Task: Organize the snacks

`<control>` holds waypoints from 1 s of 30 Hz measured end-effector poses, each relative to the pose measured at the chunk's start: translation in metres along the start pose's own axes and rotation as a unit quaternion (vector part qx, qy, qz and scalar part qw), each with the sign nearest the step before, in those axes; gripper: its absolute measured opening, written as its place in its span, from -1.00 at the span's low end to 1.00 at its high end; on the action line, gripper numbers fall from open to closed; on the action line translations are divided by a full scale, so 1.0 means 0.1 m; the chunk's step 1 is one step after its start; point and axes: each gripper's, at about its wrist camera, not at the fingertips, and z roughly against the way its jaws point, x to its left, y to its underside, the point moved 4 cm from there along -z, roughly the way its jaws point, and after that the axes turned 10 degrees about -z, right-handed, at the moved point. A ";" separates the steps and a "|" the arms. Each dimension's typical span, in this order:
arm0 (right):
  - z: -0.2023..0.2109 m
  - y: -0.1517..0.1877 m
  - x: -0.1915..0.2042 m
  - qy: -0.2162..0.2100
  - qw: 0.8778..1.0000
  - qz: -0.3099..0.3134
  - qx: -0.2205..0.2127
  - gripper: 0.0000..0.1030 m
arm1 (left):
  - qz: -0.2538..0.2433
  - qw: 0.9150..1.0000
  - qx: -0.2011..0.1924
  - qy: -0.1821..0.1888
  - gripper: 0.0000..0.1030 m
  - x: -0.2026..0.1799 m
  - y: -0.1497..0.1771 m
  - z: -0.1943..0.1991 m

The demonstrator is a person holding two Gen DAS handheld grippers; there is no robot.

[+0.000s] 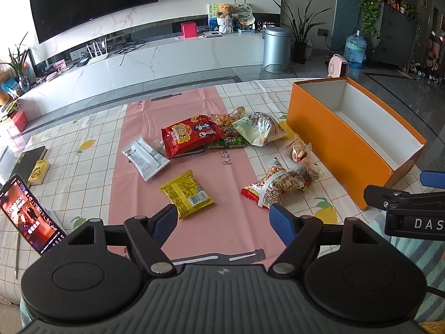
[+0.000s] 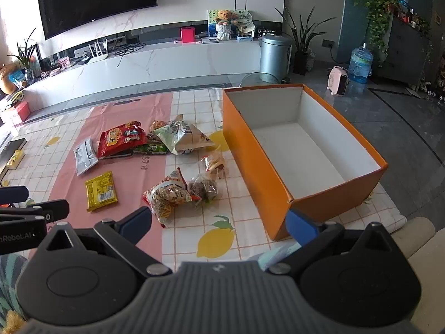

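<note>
The left gripper (image 1: 223, 224) hung with its ribbed blue pads spread wide and empty above a creased pink plastic mat (image 1: 194, 231). Just ahead lay a flat yellow foil packet (image 1: 187, 194), then a silver sachet (image 1: 144, 158) and a glossy red bag (image 1: 192, 135) overlapping a green packet (image 1: 226, 142). The right gripper (image 2: 218, 224) was likewise splayed open, holding nothing, over the lemon-print checked cloth (image 2: 217, 239). Near it sat a crinkled clear nut bag (image 2: 167, 194), beside a rectangular orange cardboard box (image 2: 258, 172), white inside, with no snacks in it.
</note>
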 end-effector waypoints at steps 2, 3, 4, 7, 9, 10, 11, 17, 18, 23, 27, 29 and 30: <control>-0.01 0.00 0.01 0.000 1.000 0.000 0.002 0.93 | -0.001 1.000 0.000 0.001 0.71 0.00 0.00 0.00; -0.02 0.01 0.01 -0.001 1.000 0.000 0.002 0.93 | -0.002 1.000 0.000 0.000 0.71 0.00 -0.01 0.01; -0.02 0.01 0.02 -0.001 1.000 0.000 0.002 0.93 | -0.002 1.000 -0.001 -0.001 0.71 0.01 -0.01 0.01; -0.02 0.00 0.02 -0.001 1.000 0.001 0.001 0.93 | -0.001 1.000 -0.001 -0.002 0.71 0.01 -0.01 0.01; -0.02 -0.01 0.03 -0.002 1.000 0.002 0.002 0.93 | 0.000 1.000 -0.001 -0.002 0.71 0.01 -0.01 0.02; -0.02 0.00 0.03 -0.002 1.000 0.002 0.002 0.93 | 0.000 1.000 0.000 -0.003 0.71 0.01 -0.01 0.01; -0.02 0.00 0.03 -0.002 1.000 0.002 0.003 0.93 | 0.000 1.000 0.000 -0.003 0.71 0.01 -0.01 0.01; -0.03 0.04 0.02 -0.003 1.000 -0.002 0.009 0.93 | -0.003 1.000 0.003 -0.003 0.71 0.00 -0.02 0.00; -0.02 0.04 0.02 -0.003 1.000 -0.002 0.008 0.93 | -0.003 1.000 0.001 -0.004 0.71 0.01 -0.02 0.00; 0.06 0.00 -0.03 0.000 1.000 -0.007 -0.004 0.93 | -0.012 1.000 -0.003 -0.003 0.71 -0.02 -0.07 0.01; 0.06 0.01 -0.07 0.004 1.000 -0.014 -0.003 0.93 | -0.011 1.000 -0.001 0.001 0.71 -0.04 -0.07 -0.02; 0.03 0.03 -0.08 0.005 1.000 -0.017 0.002 0.93 | -0.012 1.000 0.001 0.002 0.71 -0.05 -0.07 -0.03; 0.02 0.04 -0.08 0.005 1.000 -0.017 0.005 0.93 | -0.013 1.000 0.002 0.001 0.71 -0.05 -0.07 -0.03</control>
